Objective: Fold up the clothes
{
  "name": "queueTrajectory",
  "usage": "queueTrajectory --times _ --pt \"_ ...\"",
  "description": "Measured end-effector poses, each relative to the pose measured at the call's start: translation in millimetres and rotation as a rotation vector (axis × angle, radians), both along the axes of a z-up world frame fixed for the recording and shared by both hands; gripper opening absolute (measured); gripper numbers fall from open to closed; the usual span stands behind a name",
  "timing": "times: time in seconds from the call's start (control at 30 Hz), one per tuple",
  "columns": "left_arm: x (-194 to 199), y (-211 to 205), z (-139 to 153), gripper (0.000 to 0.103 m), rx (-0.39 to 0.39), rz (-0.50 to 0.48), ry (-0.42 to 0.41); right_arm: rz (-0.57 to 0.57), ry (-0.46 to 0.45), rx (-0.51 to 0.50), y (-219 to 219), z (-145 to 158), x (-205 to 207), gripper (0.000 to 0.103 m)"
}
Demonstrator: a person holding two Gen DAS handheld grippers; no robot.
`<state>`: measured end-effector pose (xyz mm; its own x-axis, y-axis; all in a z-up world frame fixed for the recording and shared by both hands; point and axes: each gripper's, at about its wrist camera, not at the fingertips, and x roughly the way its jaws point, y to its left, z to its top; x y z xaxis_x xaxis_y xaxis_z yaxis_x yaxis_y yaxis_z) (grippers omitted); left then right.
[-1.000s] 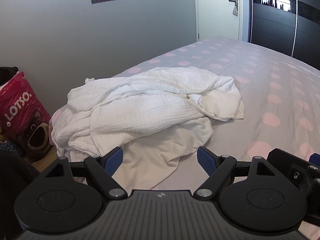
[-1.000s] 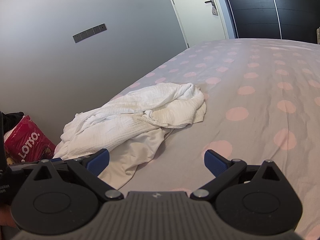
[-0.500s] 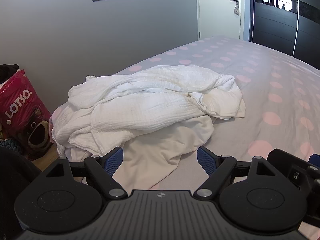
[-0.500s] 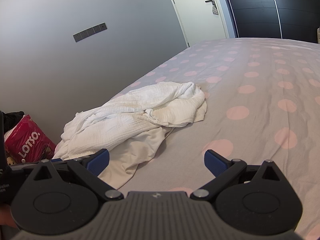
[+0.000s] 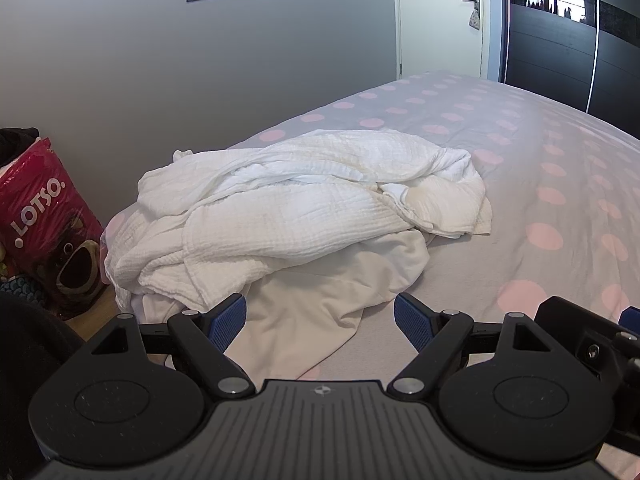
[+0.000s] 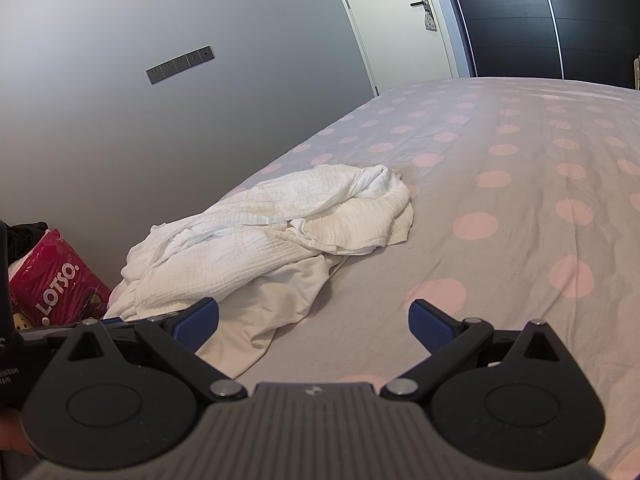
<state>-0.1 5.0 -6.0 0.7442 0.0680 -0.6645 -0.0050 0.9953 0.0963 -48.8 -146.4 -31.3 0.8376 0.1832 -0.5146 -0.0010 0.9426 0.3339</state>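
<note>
White crumpled garment [image 5: 304,216] is lying on the polka-dot bedsheet [image 5: 540,184], just ahead of the left gripper [image 5: 320,320], fingers spread, gripping nothing. Right gripper [image 6: 314,324] is hovering released too, garment ahead-left. Red LOTSO bag [image 5: 44,216] is sitting far left.
</note>
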Motion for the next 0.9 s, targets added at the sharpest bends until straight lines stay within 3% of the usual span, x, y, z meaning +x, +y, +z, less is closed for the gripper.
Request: queueTrajectory --times 0.9 --pt "-1.4 0.4 2.3 0.081 0.004 0.002 -0.002 0.000 -0.002 -0.002 0.6 2.3 -1.7 0.102"
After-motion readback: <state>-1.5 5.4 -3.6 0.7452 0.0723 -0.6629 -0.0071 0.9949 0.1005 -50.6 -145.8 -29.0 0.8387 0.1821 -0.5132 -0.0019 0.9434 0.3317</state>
